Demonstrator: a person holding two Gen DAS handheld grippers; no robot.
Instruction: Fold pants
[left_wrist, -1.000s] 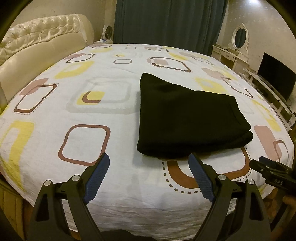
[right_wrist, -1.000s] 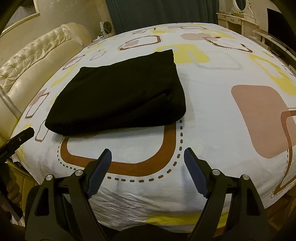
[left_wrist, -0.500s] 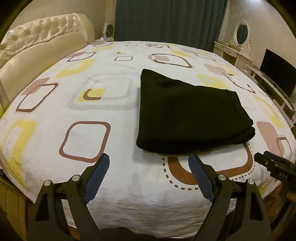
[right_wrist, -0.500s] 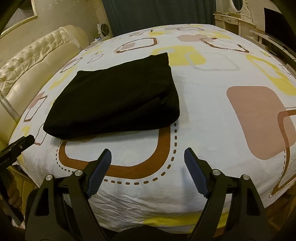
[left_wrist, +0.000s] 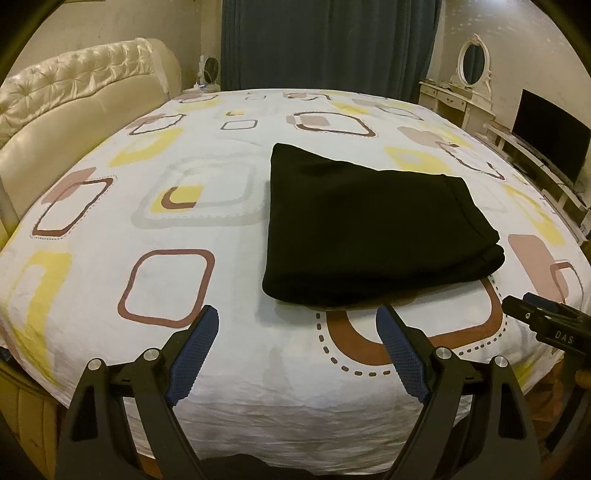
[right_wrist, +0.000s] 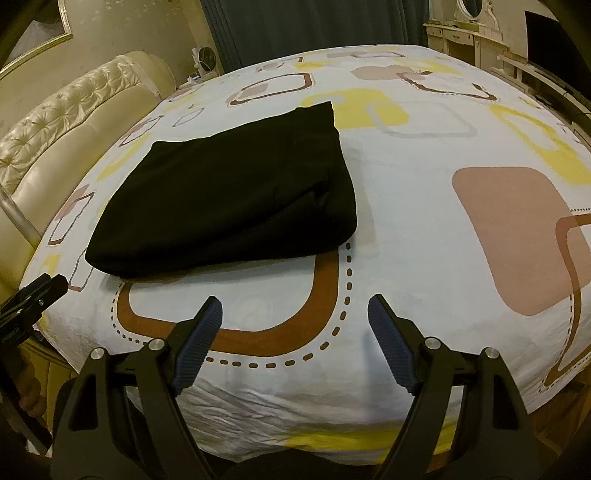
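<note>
Folded pants (left_wrist: 369, 229) on bed (left_wrist: 229, 369): soft, limp; I judged the thick near fold the best hold; my left gripper (left_wrist: 297, 347) and right gripper (right_wrist: 295, 338) stood agape, empty

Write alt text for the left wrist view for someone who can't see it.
Black pants lie folded into a compact rectangle on a bed with a patterned sheet. The left gripper hangs open and empty in front of them, the right gripper at the edge.

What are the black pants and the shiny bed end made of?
The black pants look like thick, soft knit, maybe fleece: matte, with plump rounded folds. The headboard looks like glossy cream leather or imitation leather, since it is buttoned and shines.
</note>
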